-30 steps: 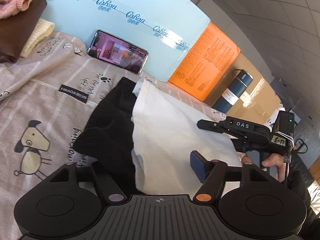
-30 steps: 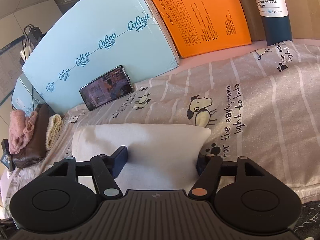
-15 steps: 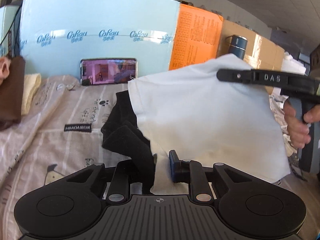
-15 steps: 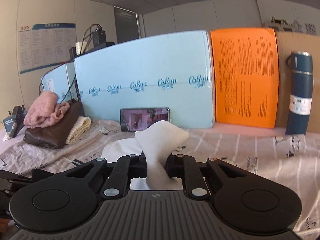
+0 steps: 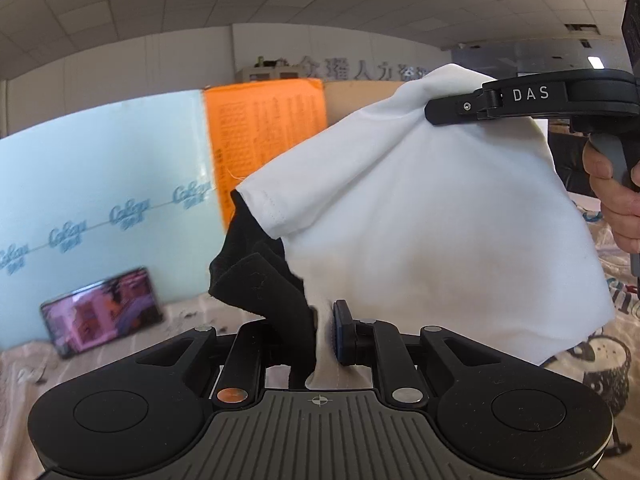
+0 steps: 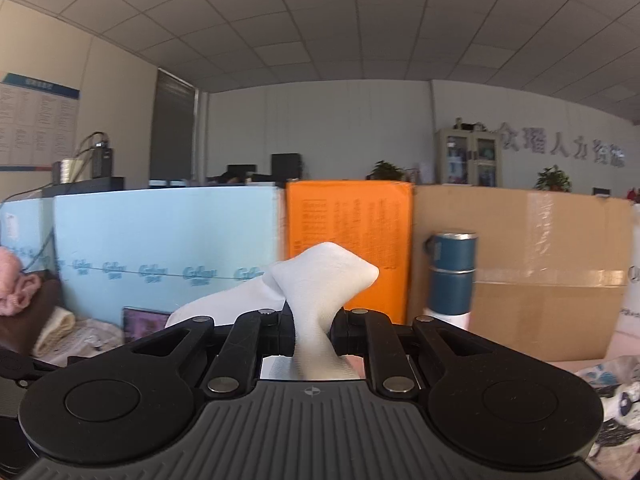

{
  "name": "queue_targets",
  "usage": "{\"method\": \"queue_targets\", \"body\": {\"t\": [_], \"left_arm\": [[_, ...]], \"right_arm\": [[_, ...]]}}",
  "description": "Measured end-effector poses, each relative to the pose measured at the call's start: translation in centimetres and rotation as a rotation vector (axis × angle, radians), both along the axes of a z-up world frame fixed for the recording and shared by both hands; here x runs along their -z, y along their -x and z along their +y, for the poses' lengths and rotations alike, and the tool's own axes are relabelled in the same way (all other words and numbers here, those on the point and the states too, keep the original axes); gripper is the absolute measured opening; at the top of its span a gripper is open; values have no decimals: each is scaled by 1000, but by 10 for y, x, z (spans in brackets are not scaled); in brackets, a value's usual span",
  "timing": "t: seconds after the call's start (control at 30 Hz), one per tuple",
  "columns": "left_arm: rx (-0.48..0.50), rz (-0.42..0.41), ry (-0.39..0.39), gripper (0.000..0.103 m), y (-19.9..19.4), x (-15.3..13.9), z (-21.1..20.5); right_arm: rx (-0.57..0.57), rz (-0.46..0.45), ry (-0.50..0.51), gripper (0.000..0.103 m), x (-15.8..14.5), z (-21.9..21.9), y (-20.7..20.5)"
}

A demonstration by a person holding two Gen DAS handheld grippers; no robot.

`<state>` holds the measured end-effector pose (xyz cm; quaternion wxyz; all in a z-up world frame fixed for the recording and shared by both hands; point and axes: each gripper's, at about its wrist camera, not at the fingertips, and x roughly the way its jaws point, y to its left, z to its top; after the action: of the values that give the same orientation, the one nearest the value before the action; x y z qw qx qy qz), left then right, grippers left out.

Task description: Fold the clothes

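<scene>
A white-and-black garment (image 5: 432, 232) hangs in the air between my two grippers. My left gripper (image 5: 316, 340) is shut on its lower edge, where black sleeve fabric (image 5: 264, 292) and white cloth bunch together. My right gripper shows in the left wrist view (image 5: 444, 114) at upper right, shut on the garment's top corner. In the right wrist view my right gripper (image 6: 310, 334) is shut on a twisted tuft of the white cloth (image 6: 324, 280). The rest of the garment is hidden below.
A bed with a cartoon-print sheet (image 5: 608, 344) lies below. Behind stand a light blue board (image 6: 160, 248), an orange board (image 6: 352, 232), a cardboard box (image 6: 540, 264) and a blue bottle (image 6: 452, 276). A phone (image 5: 100, 308) leans on the blue board. Folded clothes (image 6: 24, 300) lie far left.
Both grippers closed on the garment and lifted it off the bed. Both cameras tilted upward, so the ceiling now shows.
</scene>
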<state>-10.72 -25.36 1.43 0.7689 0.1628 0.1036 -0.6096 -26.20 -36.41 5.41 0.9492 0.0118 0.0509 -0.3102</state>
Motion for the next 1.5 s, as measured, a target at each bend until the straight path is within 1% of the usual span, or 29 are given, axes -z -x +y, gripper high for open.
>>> {"method": "queue_targets", "body": {"t": [0.07,0.13,0.2,0.27,0.4,0.43,0.47,0.57,0.63,0.67,0.7,0.73,0.77,0.8,0.83,0.87,0.93,0.97,1.07,1.1,1.13,1.2,1.27,1.37,1.4,1.47,1.5], "left_arm": [[37,-16,9,15,13,1,-34],[73,-22,13,15,26,3,-68],[107,5,-1,15,39,9,-100],[138,43,-18,15,51,14,-129],[191,157,-60,15,71,28,-170],[205,180,-72,16,74,33,-178],[213,190,-82,20,74,39,-182],[223,209,-110,21,76,51,-184],[219,252,-132,23,68,54,-184],[212,279,-137,31,63,54,-183],[204,301,-139,40,57,54,-182],[196,316,-139,44,52,53,-182],[187,329,-141,52,48,52,-182],[178,339,-143,57,43,51,-182],[170,345,-146,59,39,50,-181],[161,350,-148,63,35,50,-181],[143,357,-153,69,27,48,-180],[131,352,-154,74,23,48,-178],[102,331,-181,75,13,48,-175],[90,322,-192,75,11,49,-173],[82,313,-201,75,10,50,-172],[76,295,-204,76,10,50,-169],[72,277,-202,78,11,49,-165],[74,265,-193,81,13,47,-159],[75,261,-189,81,13,47,-157],[80,261,-180,82,13,45,-152],[83,262,-175,82,13,44,-149]], "right_arm": [[89,13,21,12,-2,-21,13],[173,46,40,12,-1,-45,23],[257,84,56,12,2,-70,32],[334,124,39,12,7,-99,42],[471,210,-19,12,29,-161,59],[503,234,-47,13,37,-177,64],[525,251,-82,13,47,-191,69],[575,292,-189,14,77,-230,83],[594,295,-242,19,97,-247,93],[607,294,-258,21,105,-250,97],[620,292,-274,26,113,-254,101],[630,289,-284,33,118,-256,103],[640,286,-293,36,122,-258,106],[652,274,-296,41,121,-256,109],[664,261,-298,48,119,-255,112],[676,248,-300,52,117,-253,116],[713,208,-300,67,104,-241,126],[722,184,-300,69,97,-233,132],[688,130,-315,78,80,-204,152],[678,115,-327,82,74,-195,160],[670,108,-346,83,71,-184,166],[657,98,-392,83,71,-166,177],[643,86,-472,83,77,-153,186],[585,69,-599,82,94,-145,192],[576,76,-619,79,100,-143,191],[580,106,-639,56,112,-138,187],[581,121,-619,31,115,-135,184]]}}
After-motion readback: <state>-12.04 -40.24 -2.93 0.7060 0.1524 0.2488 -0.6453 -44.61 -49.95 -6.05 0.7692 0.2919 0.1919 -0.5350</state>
